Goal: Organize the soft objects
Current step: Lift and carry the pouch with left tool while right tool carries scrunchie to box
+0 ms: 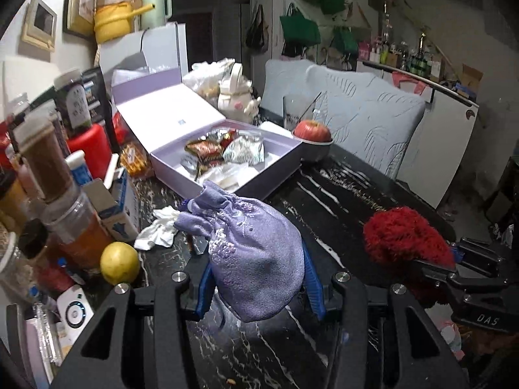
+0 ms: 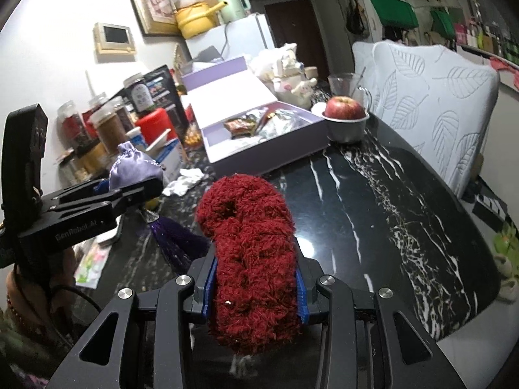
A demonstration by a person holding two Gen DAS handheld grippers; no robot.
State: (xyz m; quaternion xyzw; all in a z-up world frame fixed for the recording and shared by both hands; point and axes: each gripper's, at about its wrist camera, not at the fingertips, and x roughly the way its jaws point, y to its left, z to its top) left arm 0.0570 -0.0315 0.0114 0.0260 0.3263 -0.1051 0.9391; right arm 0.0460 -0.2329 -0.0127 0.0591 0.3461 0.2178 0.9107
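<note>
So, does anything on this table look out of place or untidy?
Yes. A crumpled white tissue lies loose on the black marble table, in front of the open lilac box. A yellow lemon sits alone at the edge of the jars. Nothing looks spilled or broken.

Both grippers are up off the table, side by side: left gripper point(image 1: 256, 278) clamped on something, right gripper point(image 2: 254, 287) clamped too, both pointing forward.
</note>
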